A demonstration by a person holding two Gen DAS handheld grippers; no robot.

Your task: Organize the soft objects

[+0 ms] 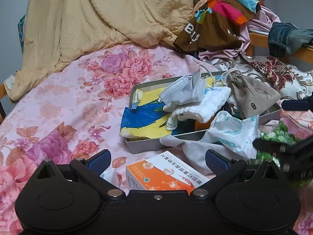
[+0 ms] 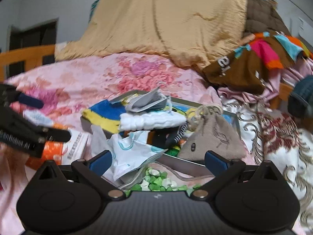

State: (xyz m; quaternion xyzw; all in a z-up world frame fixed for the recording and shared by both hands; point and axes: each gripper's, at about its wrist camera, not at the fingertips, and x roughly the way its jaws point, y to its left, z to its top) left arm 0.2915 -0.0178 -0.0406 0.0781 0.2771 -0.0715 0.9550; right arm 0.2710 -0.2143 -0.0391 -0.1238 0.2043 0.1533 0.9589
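Both grippers, left gripper [image 1: 157,159] and right gripper [image 2: 157,160], gape wide and empty; the step looks like collecting into the tray [image 1: 145,145], and next the white packet [image 2: 129,152], lower centre, needs pinching.

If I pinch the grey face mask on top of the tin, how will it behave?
The grey face mask looks thin, creased and folded, so it will probably flop and weigh little. Its white ear loop sticks up loose and may snag. It rests on the white cloth, which might drag along.
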